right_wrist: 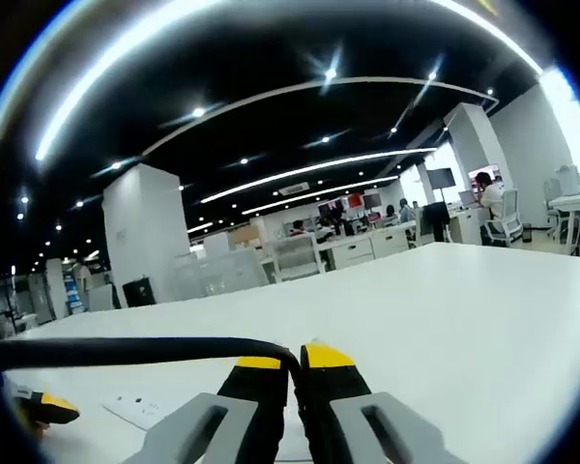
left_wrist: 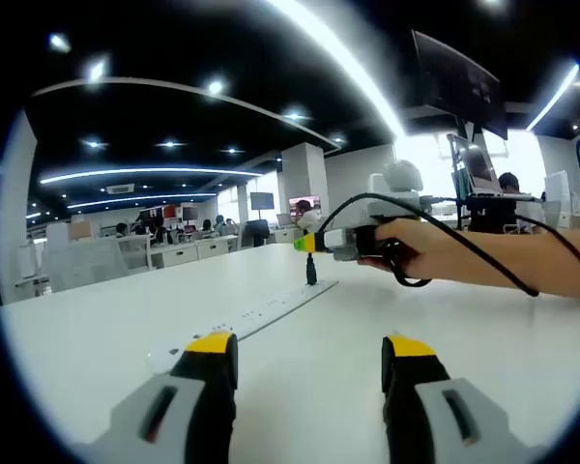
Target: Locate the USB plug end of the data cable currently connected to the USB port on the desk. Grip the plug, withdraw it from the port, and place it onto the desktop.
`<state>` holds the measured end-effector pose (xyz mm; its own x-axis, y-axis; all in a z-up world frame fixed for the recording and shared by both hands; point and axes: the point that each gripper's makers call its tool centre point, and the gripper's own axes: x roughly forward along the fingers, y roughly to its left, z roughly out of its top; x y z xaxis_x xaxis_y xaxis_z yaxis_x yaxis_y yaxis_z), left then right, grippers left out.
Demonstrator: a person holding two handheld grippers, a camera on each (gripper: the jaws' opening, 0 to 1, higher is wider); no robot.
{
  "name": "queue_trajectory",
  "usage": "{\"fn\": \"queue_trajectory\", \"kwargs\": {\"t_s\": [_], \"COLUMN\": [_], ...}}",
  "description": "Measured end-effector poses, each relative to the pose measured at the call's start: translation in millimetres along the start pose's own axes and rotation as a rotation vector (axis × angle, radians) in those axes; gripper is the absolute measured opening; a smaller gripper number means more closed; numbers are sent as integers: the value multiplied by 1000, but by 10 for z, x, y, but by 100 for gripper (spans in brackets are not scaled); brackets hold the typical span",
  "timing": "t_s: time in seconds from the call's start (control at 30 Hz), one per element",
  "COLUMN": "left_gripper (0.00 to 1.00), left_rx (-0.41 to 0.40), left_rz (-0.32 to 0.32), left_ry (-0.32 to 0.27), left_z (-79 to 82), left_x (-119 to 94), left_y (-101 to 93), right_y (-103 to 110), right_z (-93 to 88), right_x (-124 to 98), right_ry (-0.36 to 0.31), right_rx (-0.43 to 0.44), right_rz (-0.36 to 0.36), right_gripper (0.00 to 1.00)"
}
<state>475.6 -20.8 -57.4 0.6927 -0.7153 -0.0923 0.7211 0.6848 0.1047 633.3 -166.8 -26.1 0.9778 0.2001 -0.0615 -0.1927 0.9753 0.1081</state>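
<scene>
A white power strip lies along the white desk. A black USB plug stands upright at the strip's far end, its lower end meeting the strip. Coming in from the right in a hand, my right gripper sits on top of the plug, shut on it. The black cable arcs back over that hand. In the right gripper view my right gripper has its jaws almost closed where the cable ends; the power strip lies below left. My left gripper hovers open over the strip's near end.
A monitor on a stand rises at the desk's far right, with a seated person behind it. One yellow fingertip of the left gripper shows at lower left. Office desks and chairs fill the background.
</scene>
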Motion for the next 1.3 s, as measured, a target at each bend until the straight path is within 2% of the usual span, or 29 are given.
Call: {"fn": "queue_trajectory", "kwargs": {"t_s": [0.03,0.1,0.17,0.23,0.27,0.37,0.47,0.57,0.67,0.8,0.87,0.93,1.07,1.2,1.3], "left_gripper": [60,60,60,60,60,60,60,60,60,60,60,60,60,60,60], "left_rx": [-1,-2,-4,-7,-7,-7,-4,2,10,6,5,5,4,4,4], "left_rz": [0,0,-1,-1,-1,-1,-1,-1,-2,-2,-3,-3,-2,-2,-3], "left_ry": [0,0,0,0,0,1,3,5,9,9,8,9,9,8,8], "left_z": [0,1,2,3,3,2,0,-3,-7,-8,-7,-8,-8,-6,-6], "left_x": [0,0,-1,-2,-2,0,5,13,17,12,12,11,12,15,16], "left_y": [0,0,-1,-1,-1,-1,-4,-7,-12,-10,-9,-9,-6,-7,-8], "right_y": [15,7,-16,-129,-113,-104,-99,-5,39,13,-104,-92,-65,-12,30], "right_z": [-2,-3,-4,3,-2,-2,5,4,-5,-6,3,-3,-6,-6,-5], "right_x": [7,7,2,-19,-24,-23,-3,-2,15,-26,-43,-65,-51,-23,12], "right_ry": [8,11,8,9,14,11,23,43,59,50,49,36,48,54,67], "right_rx": [-37,6,97,85,96,85,20,-144,-236,-76,-76,15,-65,-79,-166], "right_rz": [6,23,53,36,69,67,48,56,34,62,48,70,45,43,28], "right_gripper": [6,6,6,6,6,6,6,6,6,6,6,6,6,6,6]}}
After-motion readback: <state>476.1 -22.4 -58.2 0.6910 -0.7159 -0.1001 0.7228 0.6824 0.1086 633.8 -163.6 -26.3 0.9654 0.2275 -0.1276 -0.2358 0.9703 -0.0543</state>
